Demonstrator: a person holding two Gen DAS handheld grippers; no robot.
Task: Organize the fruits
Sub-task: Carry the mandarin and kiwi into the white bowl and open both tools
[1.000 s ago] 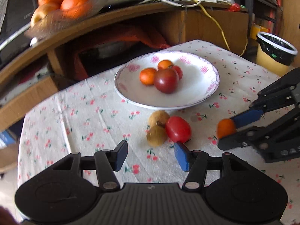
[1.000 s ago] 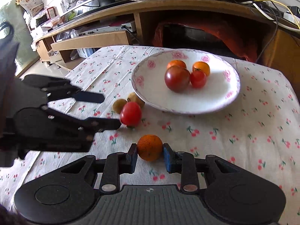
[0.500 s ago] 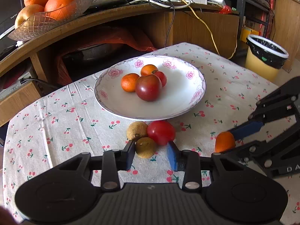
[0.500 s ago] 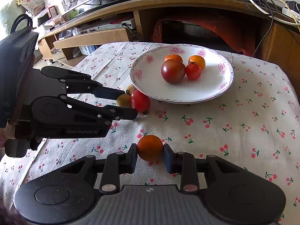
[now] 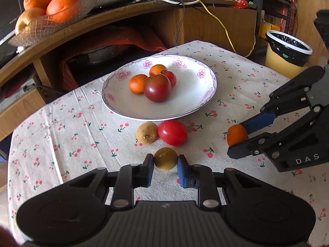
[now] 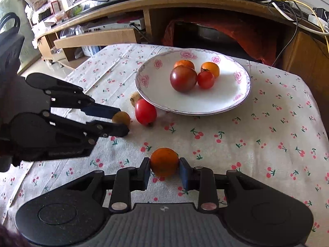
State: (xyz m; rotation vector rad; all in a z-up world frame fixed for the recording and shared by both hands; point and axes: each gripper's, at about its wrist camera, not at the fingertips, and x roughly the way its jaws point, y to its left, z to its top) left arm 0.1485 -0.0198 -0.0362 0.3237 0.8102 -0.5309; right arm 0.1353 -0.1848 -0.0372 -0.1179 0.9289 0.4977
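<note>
Four fruits are already lying together in the flowered plate [image 5: 207,76]: a dark red tomato [image 5: 157,88], a small red tomato [image 5: 171,77] and two small oranges [image 5: 138,83]. Four more are still outside it, so the sorting looks roughly half done.

The left gripper [image 5: 165,165] is closing its fingers [image 5: 148,169] around a small brownish fruit [image 5: 165,159] low over the cherry-print table [image 5: 61,123]; the pads are sitting at its sides, though whether they are pressing firmly is hard to say. The right gripper [image 6: 164,167] is clamping a small orange [image 6: 164,161] between narrowly spread fingers [image 6: 184,170], apparently raised slightly off the cloth.

A bright red tomato [image 5: 172,132] and a second brownish fruit [image 5: 146,132] are resting just in front of the plate's near rim, touching each other.

The brownish fruits are looking dull, rough-skinned and a little speckled, with a dried stem scar. The held orange is looking smooth, round and evenly coloured. Both should be firm enough for a light pinch, though round enough to roll if released on the rim.
</note>
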